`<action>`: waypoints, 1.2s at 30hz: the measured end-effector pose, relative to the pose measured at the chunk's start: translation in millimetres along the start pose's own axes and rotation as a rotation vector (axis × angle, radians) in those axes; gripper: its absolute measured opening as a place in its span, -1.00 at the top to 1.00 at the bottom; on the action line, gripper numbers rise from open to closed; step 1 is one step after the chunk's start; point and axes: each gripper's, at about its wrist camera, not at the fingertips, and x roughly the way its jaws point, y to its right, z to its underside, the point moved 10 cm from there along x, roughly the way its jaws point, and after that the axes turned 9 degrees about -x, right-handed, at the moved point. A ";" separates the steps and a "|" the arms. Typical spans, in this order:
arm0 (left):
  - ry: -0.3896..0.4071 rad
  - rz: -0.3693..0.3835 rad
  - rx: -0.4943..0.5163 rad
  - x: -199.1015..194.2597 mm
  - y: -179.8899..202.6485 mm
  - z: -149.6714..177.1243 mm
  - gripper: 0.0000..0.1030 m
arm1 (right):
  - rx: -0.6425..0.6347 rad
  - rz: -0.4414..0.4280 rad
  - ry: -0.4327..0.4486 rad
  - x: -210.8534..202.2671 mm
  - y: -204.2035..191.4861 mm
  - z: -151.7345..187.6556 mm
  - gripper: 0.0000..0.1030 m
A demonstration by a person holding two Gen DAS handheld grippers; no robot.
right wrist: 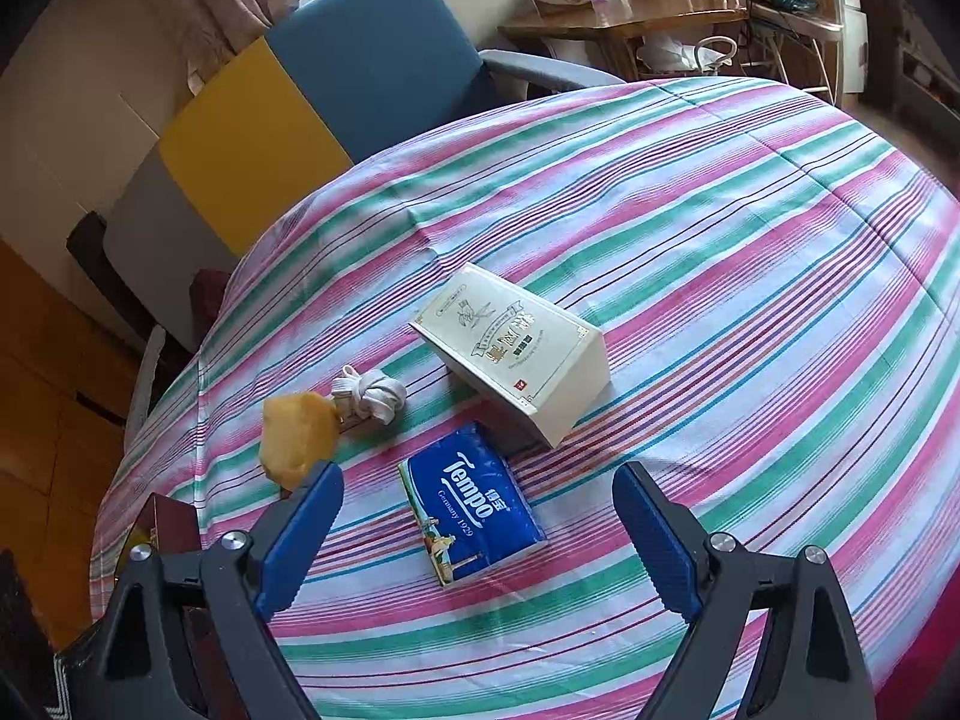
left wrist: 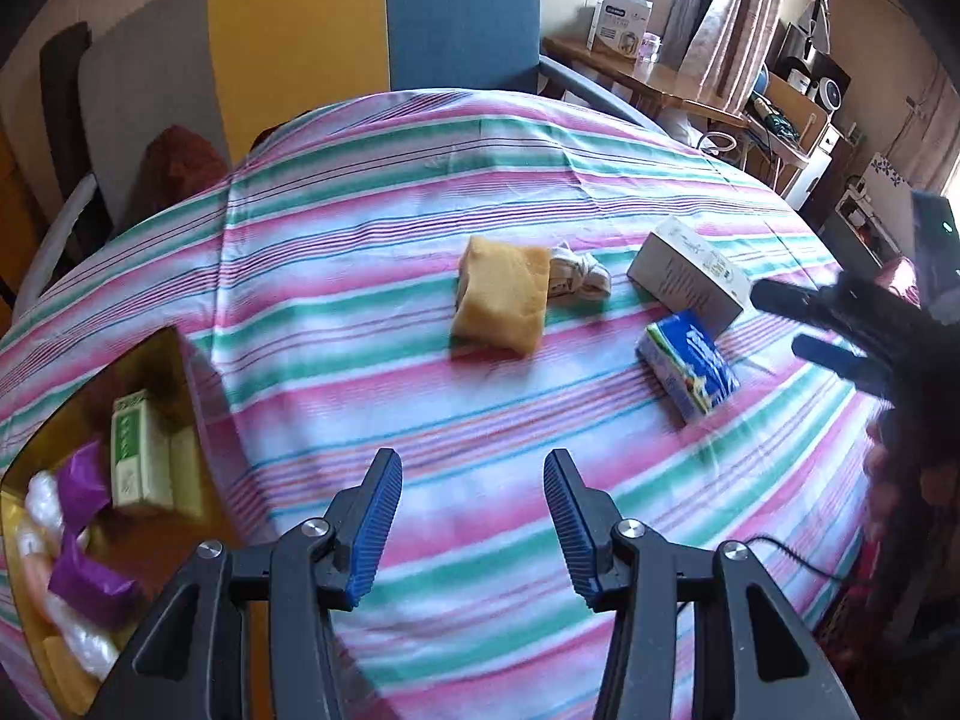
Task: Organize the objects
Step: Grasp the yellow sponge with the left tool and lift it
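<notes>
On the striped tablecloth (left wrist: 480, 408) lie a yellow sponge (left wrist: 501, 303), a rolled white sock (left wrist: 579, 276), a white box (left wrist: 690, 273) and a blue Tempo tissue pack (left wrist: 690, 369). My left gripper (left wrist: 474, 516) is open and empty above bare cloth, in front of the sponge. My right gripper (right wrist: 477, 531) is open and empty, with the tissue pack (right wrist: 471, 504) lying between and just beyond its fingers. The white box (right wrist: 516, 354), the sock (right wrist: 372, 393) and the sponge (right wrist: 297, 438) also show in the right wrist view. The right gripper shows in the left wrist view (left wrist: 786, 324).
A brown bin (left wrist: 162, 372) at the table's left edge holds a green-and-white box (left wrist: 141, 459), purple packets (left wrist: 84, 582) and other items. A yellow and blue chair back (left wrist: 372, 24) stands behind the table. A wooden desk (left wrist: 648, 75) with clutter lies at the back right.
</notes>
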 end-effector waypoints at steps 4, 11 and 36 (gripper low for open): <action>-0.016 0.003 0.008 25.5 10.5 -23.7 -0.24 | 0.025 -0.029 -0.014 1.6 0.2 1.8 -0.79; -0.032 -0.034 0.076 71.8 27.4 -55.2 -0.44 | 0.061 -0.064 -0.016 0.7 2.1 0.7 -0.81; -0.032 0.067 -0.003 37.2 25.4 -15.1 -0.03 | -0.037 0.000 -0.104 26.8 -3.7 9.1 -0.81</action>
